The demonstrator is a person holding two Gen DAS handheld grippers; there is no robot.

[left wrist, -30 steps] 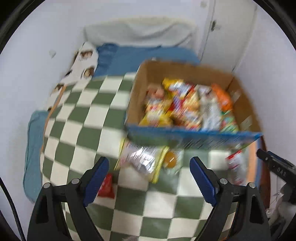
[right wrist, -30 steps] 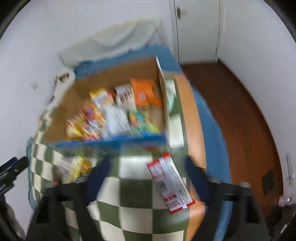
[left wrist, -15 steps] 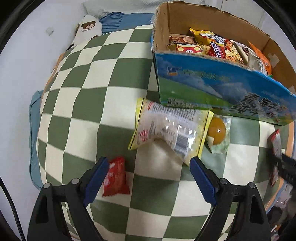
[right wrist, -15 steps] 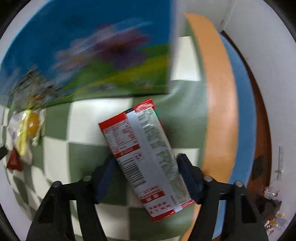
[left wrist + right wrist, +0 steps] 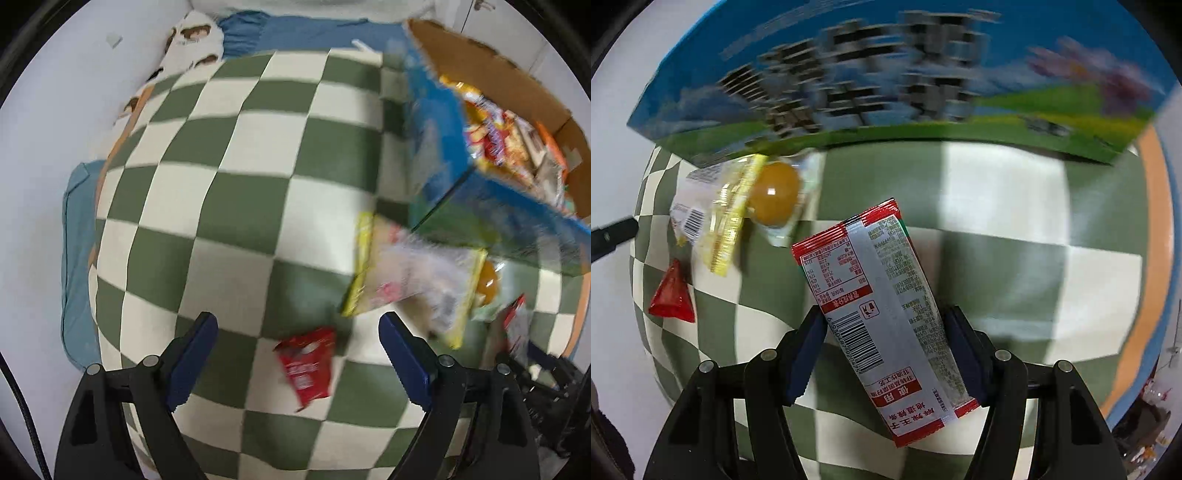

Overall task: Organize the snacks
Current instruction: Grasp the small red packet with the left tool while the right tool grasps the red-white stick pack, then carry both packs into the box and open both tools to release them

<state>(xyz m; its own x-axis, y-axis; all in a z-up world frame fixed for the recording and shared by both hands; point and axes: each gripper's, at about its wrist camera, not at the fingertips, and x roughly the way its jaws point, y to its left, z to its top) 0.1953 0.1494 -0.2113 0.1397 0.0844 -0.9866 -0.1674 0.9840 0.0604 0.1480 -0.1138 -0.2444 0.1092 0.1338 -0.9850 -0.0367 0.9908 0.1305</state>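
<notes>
A cardboard box with blue printed sides holds several snack packs; it stands on the green-and-white checked bed cover. In front of it lie a yellow-edged clear pack, a clear pouch with an orange ball and a small red packet. My left gripper is open, its jaws on either side of the small red packet, just above it. My right gripper has its jaws against both sides of a long red-and-silver packet. The small red packet also shows in the right wrist view.
The box front fills the top of the right wrist view. A bear-print pillow and blue bedding lie at the far end, against a white wall. The bed's orange and blue edge runs along the right.
My left gripper has swung left and down over the small red packet. My right gripper has dropped toward the red-and-silver packet and its jaws have closed in on its sides.
</notes>
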